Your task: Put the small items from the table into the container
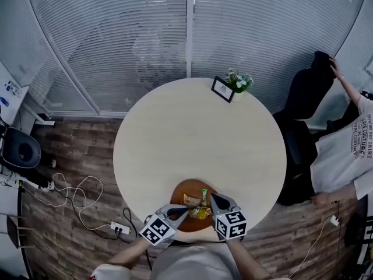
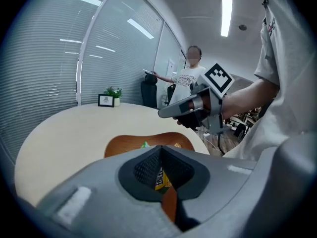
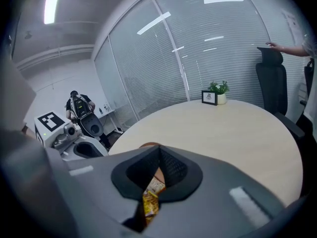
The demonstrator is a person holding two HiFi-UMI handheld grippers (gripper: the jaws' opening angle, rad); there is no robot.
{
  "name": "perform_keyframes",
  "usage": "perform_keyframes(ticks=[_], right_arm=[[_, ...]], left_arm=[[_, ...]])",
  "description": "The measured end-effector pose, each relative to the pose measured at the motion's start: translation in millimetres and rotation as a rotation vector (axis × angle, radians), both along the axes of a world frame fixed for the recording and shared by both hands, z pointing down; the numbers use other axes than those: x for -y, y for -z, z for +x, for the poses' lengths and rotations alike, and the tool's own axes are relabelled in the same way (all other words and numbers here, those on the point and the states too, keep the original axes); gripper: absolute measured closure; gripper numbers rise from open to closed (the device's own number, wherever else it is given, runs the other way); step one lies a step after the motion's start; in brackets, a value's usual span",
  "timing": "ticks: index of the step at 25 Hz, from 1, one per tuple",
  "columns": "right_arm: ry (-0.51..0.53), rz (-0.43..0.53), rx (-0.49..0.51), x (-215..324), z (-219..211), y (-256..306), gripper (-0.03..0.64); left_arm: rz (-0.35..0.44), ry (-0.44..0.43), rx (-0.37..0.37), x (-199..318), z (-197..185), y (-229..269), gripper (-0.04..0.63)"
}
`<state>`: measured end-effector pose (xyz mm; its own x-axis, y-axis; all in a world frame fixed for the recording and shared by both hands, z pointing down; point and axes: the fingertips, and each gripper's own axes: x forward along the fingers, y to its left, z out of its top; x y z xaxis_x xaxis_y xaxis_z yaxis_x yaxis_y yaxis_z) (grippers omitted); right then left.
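We hold both jaws clenched with nothing in them. The left gripper and right gripper hover over the brown wooden dish at the near edge of the round desk. The snack packets lie in the dish, just below and between the two pairs of jaws.

The left gripper has its jaws pressed together above the brown container at the near edge of the round table. A yellow packet shows beyond them. The right gripper hovers to the right.
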<state>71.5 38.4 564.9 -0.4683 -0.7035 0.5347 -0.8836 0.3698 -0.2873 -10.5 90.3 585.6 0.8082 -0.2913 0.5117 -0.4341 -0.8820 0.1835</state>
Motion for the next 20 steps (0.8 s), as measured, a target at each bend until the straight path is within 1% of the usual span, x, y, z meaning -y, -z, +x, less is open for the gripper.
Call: perform_keyframes(ticks=[2,3,5,6,7,10,11,12,14,17,20], right_arm=[[0.014,0.001,-0.002,2.3,-8.3,-0.4,0.614],[0.02,0.002,-0.002,3.8,-11.5,1.1,0.614],[0.036,0.013,-0.003,5.3,-17.9,6.6,0.614],[0.045,0.022,-0.004,5.5,-21.0,9.9,0.614],[0.052,0.035,-0.006,6.2,-23.9,13.4,0.614],[0.057,0.093,-0.033,13.7,-31.6,24.9,0.614],[0.055,0.11,-0.037,17.6,-34.9,28.8,0.614],[0.053,0.123,-0.039,21.9,-38.5,32.4,0.614],[0.047,0.136,-0.037,30.8,-44.9,37.7,0.614],[0.039,0.138,-0.038,42.5,-51.5,41.1,0.615],[0.036,0.144,-0.036,51.9,-55.4,46.1,0.615]], left_arm=[[-0.008,0.008,0.022,4.4,-6.3,-13.7,0.584],[-0.004,0.019,0.025,8.7,-9.7,-16.5,0.541],[0.018,0.055,0.021,19.7,-18.4,-12.6,0.523],[0.032,0.079,0.013,26.1,-22.9,-6.9,0.499],[0.045,0.108,0.001,33.4,-26.8,0.0,0.499],[0.08,0.208,-0.017,59.8,-34.5,16.5,0.505],[0.099,0.244,-0.012,69.7,-37.2,19.4,0.528],[0.117,0.276,-0.004,78.8,-39.5,21.4,0.6],[0.126,0.313,-0.009,91.1,-39.3,25.6,0.6],[0.12,0.349,-0.042,101.9,-34.7,34.8,0.6],[0.136,0.37,-0.054,114.1,-32.0,46.5,0.6]])
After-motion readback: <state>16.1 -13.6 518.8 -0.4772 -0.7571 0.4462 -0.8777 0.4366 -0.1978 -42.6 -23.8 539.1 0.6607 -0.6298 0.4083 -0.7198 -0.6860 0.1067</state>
